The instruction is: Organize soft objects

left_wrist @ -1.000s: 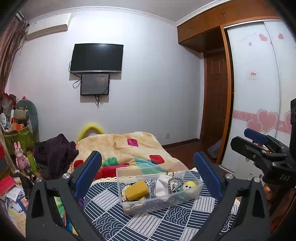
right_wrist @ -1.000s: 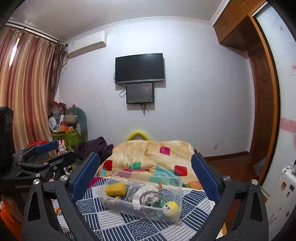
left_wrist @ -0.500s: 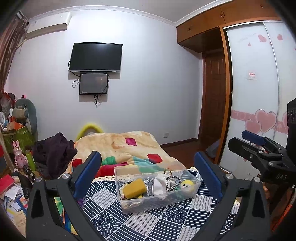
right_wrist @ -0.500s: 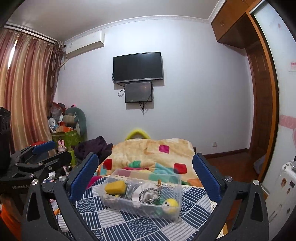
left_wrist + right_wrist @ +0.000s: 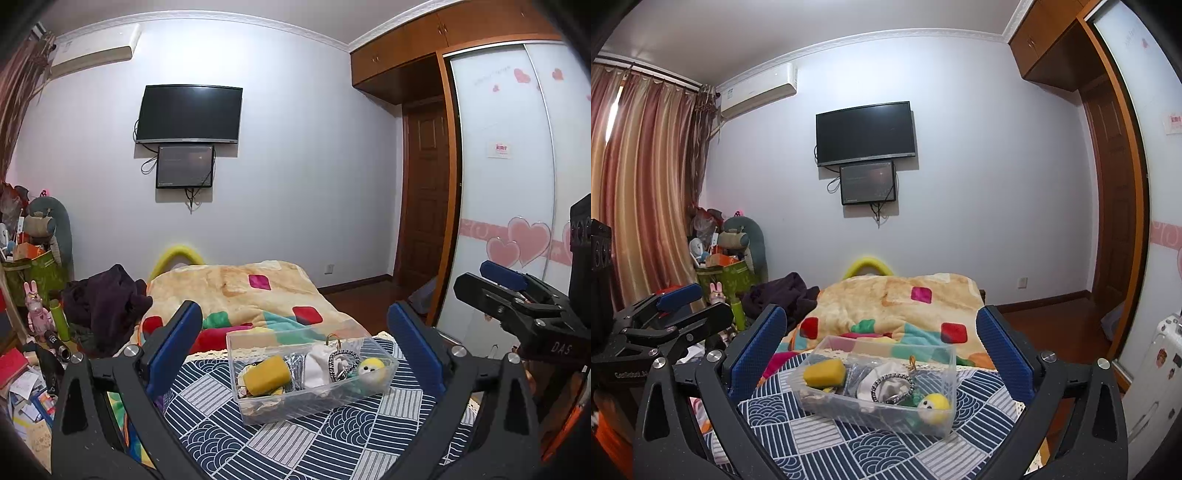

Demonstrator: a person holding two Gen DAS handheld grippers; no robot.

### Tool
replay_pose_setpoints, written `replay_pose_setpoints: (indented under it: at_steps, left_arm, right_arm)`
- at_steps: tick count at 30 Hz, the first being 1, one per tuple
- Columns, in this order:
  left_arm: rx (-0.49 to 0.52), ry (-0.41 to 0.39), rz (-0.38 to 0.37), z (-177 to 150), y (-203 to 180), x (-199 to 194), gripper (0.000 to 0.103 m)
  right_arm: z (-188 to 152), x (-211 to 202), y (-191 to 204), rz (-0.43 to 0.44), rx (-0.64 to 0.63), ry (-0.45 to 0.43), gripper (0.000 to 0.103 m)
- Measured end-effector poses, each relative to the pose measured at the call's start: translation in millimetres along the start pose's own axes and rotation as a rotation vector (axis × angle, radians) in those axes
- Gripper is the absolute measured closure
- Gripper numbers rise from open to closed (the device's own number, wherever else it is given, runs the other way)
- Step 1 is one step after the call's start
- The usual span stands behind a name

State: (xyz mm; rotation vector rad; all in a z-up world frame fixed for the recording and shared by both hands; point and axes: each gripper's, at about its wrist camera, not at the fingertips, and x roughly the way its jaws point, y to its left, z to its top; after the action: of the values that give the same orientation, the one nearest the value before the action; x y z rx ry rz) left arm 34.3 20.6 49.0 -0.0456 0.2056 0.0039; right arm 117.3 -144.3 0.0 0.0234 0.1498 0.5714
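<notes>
A clear plastic bin [image 5: 384,373] stands on a blue and white patterned cloth [image 5: 295,439]. In it lie a yellow sponge [image 5: 266,374], a white cloth [image 5: 317,363], a dark beaded ring [image 5: 341,360] and a yellow plush ball [image 5: 371,367]. My left gripper [image 5: 295,332] is open and empty, held back from the bin. The bin also shows in the right wrist view [image 5: 945,417], with the sponge [image 5: 824,373] and the ball [image 5: 934,406]. My right gripper [image 5: 881,332] is open and empty above the bin's near side.
A bed with a patterned orange blanket [image 5: 236,288] lies behind the cloth. Dark clothes [image 5: 103,299] and clutter [image 5: 33,280] fill the left side. A wardrobe with sliding doors [image 5: 517,184] stands at the right. The other gripper shows at each view's edge.
Both views have risen slightly and drawn a little nearer the bin. Both grippers stay open and empty.
</notes>
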Motion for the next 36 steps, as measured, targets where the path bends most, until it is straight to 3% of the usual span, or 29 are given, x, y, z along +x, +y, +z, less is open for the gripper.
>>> replay_pose_setpoints:
  at_steps: [36]
  left_arm:
    - [-0.016, 0.017, -0.043, 1.4, 1.5, 3.5, 0.001]
  right_arm:
    - [-1.8, -1.3, 1.9, -0.005, 0.009, 0.004, 0.000]
